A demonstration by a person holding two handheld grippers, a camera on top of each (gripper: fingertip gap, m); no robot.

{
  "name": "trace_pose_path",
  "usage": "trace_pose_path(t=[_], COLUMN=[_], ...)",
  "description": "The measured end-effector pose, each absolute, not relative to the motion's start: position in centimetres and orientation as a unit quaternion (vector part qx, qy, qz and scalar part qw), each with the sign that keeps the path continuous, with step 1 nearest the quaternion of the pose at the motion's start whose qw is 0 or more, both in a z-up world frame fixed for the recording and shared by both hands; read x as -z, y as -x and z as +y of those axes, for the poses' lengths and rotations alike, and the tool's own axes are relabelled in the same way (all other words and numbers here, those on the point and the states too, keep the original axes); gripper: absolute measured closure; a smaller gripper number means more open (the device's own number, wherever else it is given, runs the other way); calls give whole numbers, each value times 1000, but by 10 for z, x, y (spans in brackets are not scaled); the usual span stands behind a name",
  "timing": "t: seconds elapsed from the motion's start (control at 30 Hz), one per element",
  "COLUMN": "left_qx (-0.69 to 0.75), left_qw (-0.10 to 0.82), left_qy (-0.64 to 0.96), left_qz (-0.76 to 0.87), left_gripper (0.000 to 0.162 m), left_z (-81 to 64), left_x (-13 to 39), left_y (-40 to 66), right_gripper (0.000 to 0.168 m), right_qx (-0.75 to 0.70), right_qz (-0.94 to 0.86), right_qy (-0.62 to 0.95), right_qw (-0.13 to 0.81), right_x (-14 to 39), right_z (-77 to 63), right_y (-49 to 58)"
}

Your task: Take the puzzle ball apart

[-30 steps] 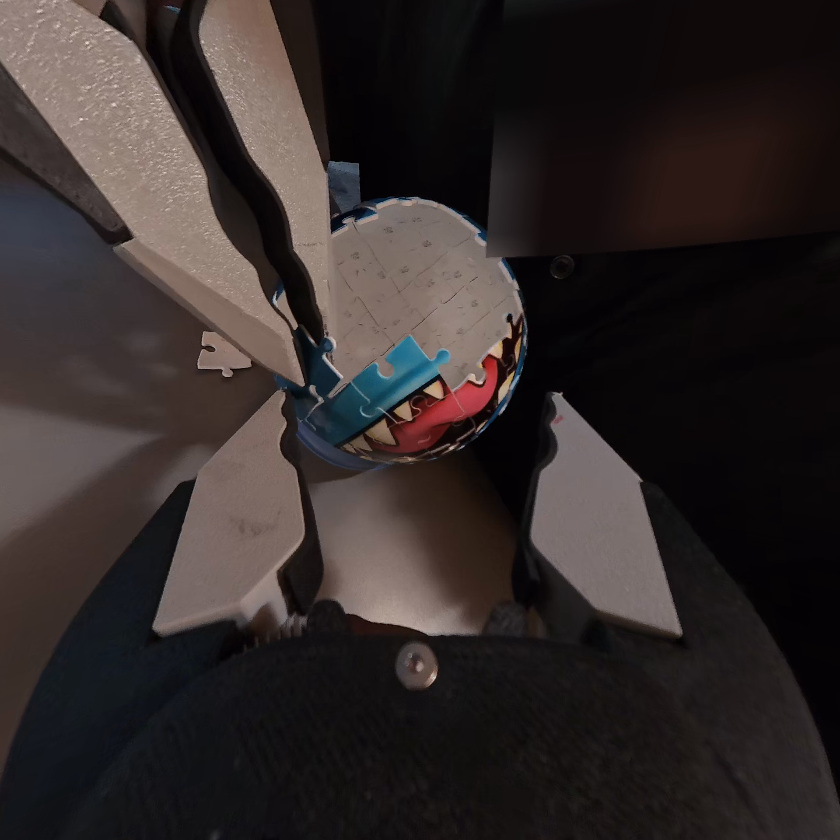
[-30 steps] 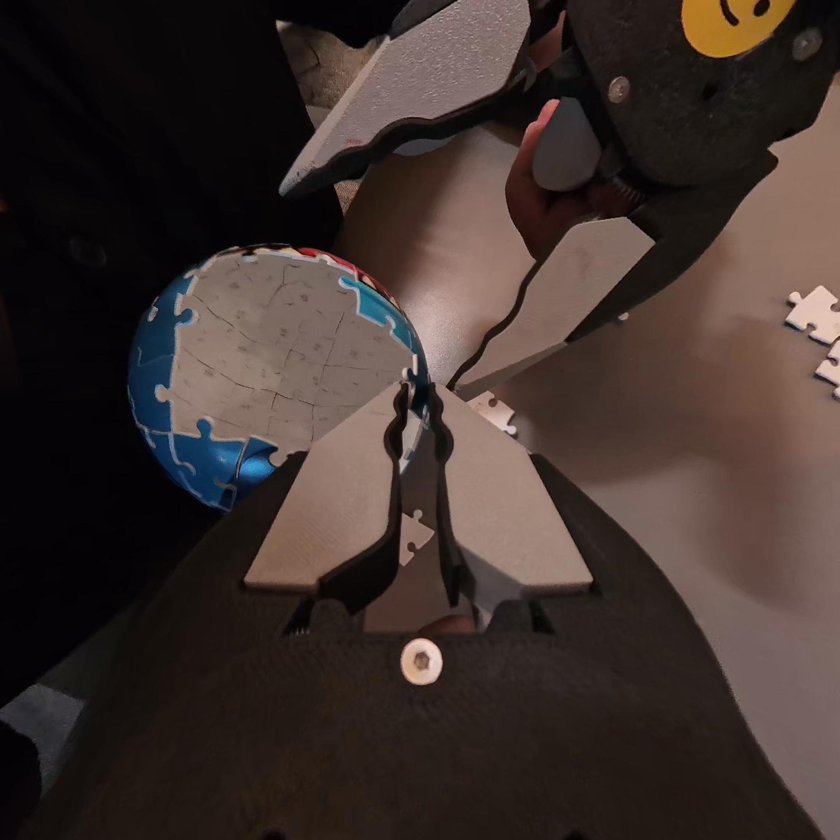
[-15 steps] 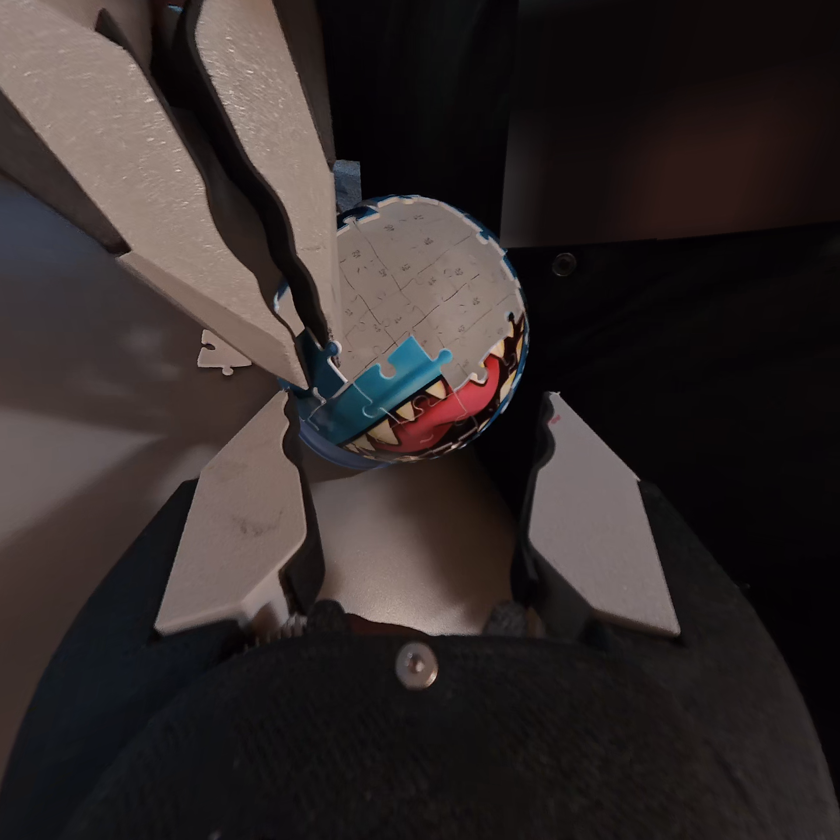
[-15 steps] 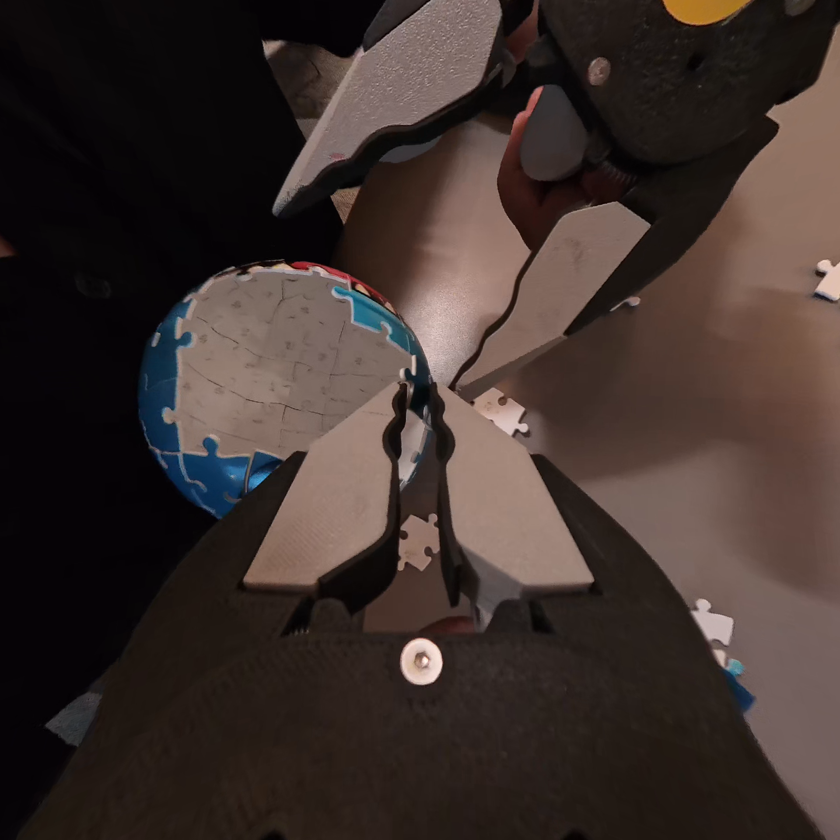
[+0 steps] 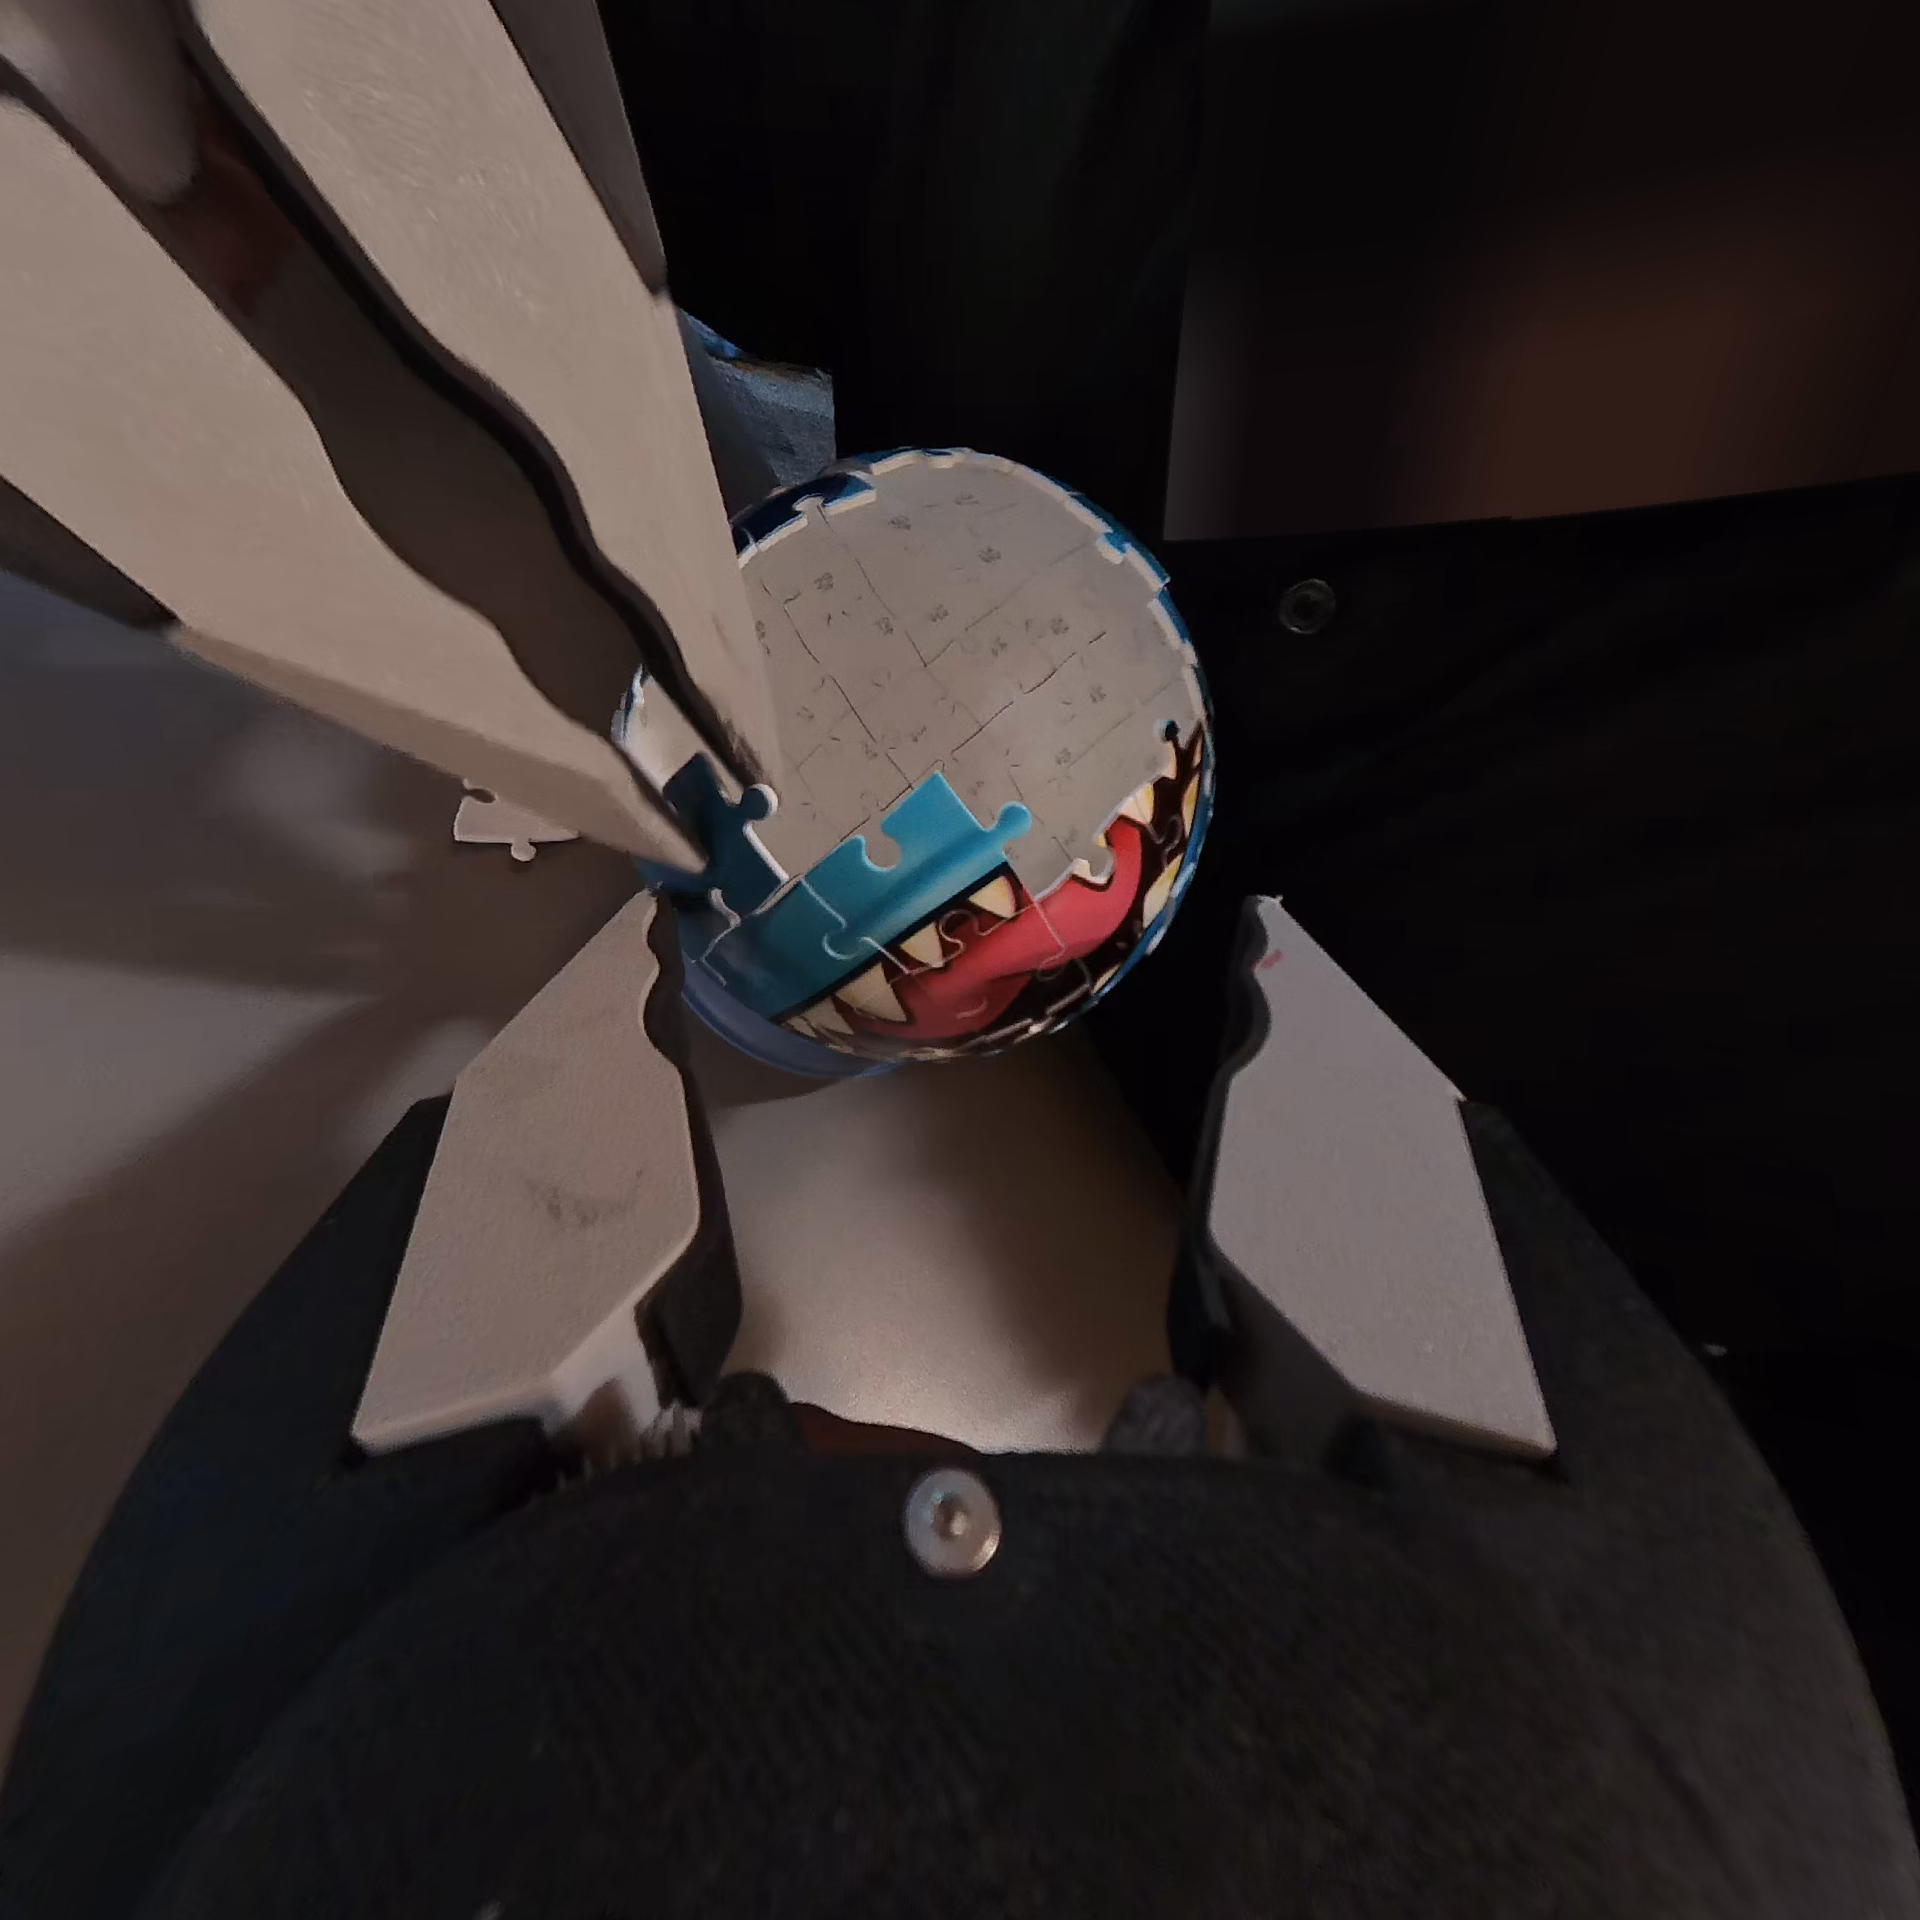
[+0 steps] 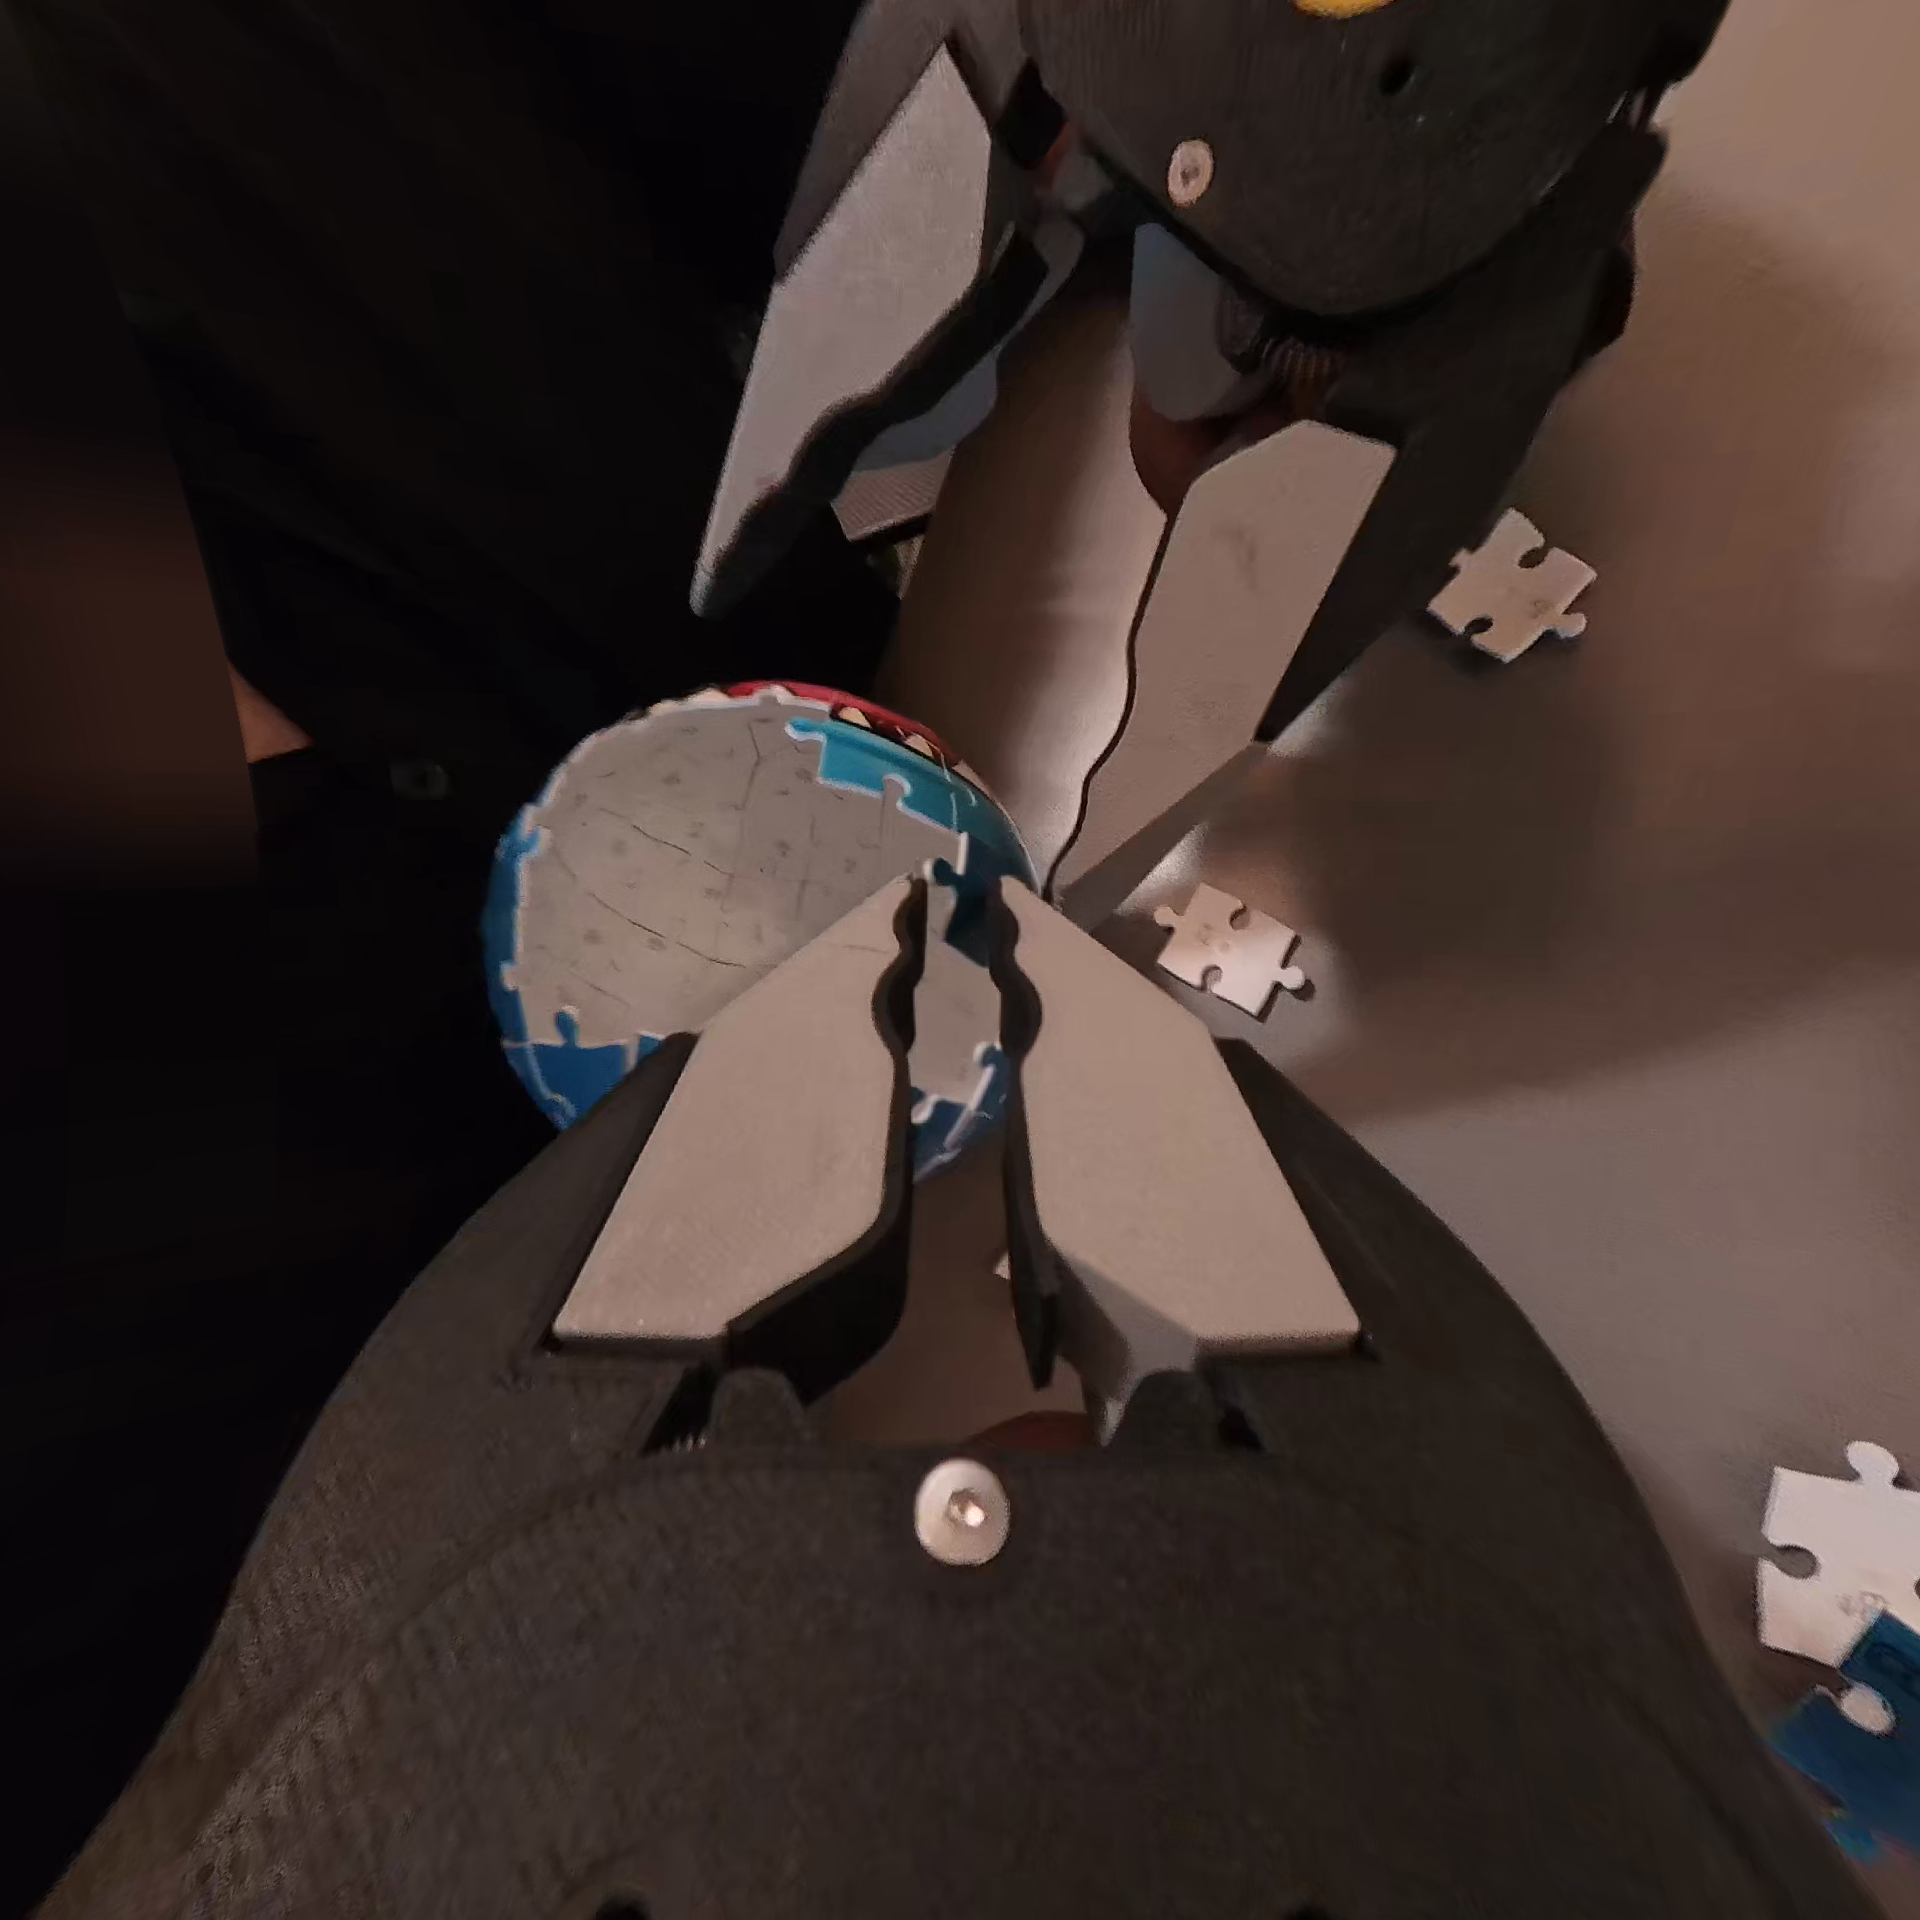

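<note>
Table [image 6: 1558, 1039]: grey top, dimly lit; it carries the ball at its near edge, against the dark clothing of the person behind.
Ball [image 5: 977, 727]: a partly stripped shell, open side up so the pale inner faces show; a band of blue and the red-mouth print remains around the lower rim. It sits on the table between the left tongs' fingers.
Left tongs [image 5: 956, 925]: spread wide, one finger touching or just beside the ball's flank, the other well clear. They hold nothing (a brace at best).
Right tongs [image 6: 961, 894]: tips drawn together over a dark blue piece [image 5: 717, 831] at the shell's rim. The left view shows the tab pinched between the tips; the piece is not yet free of its neighbours.
Loose pieces: one [image 6: 1231, 951] lies just beside the ball, another [image 6: 1512, 603] farther out, more [image 6: 1829, 1558] at the near right.
Step in hand, judged: pulling that rim piece off.
Advice: peel outward along the shell's curve, not straight up, so the tabs slide out. Bring the left tongs against the ball first, lightly, or the whole shell will likely lift or roll with the pull.
Risk: a hard squeeze could buckle the thin shell; a slack pinch may slip off the small tab.
</note>
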State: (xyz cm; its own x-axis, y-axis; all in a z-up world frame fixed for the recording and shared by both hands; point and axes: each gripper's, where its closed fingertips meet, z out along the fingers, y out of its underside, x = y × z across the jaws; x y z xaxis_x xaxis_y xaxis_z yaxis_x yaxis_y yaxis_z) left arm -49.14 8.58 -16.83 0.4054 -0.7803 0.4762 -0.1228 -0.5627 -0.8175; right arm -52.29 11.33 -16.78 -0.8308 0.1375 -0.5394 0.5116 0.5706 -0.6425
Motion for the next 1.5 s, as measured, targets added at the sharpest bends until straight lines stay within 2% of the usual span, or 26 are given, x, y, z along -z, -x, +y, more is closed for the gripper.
trace_pose_path(t=[0.43, 0.87, 0.97, 1.1, 1.2, 1.3, 1.33, 1.5], left_qx=[466, 471, 469, 467, 467, 467, 469, 471], left_qw=[360, 360, 360, 361, 362, 357, 359, 359], left_qy=[754, 752, 753, 754, 754, 755, 754, 754], left_qz=[292, 288, 289, 289, 289, 290, 288, 285], left_gripper=[59, 59, 58, 58, 57, 58, 58, 58], left_z=[87, 87, 87, 87, 87, 86, 86, 87], left_x=[170, 171, 171, 171, 171, 173, 173, 172], left_y=[491, 490, 490, 490, 490, 490, 490, 490], right_gripper=[156, 165, 158, 144, 143, 149, 163, 163], right_qx=[445, 423, 427, 454, 429, 410, 410, 410], right_qz=[853, 895, 894, 877, 891, 903, 904, 901], right_qy=[-203, -105, -101, -72, -54, -44, -42, -59], right_qw=[183, 97, 89, 142, 134, 119, 117, 131], right_x=[168, 174, 169, 160, 174, 180, 179, 178], right_z=[127, 122, 124, 124, 120, 117, 117, 117], right_y=[539, 529, 532, 523, 520, 520, 520, 521])
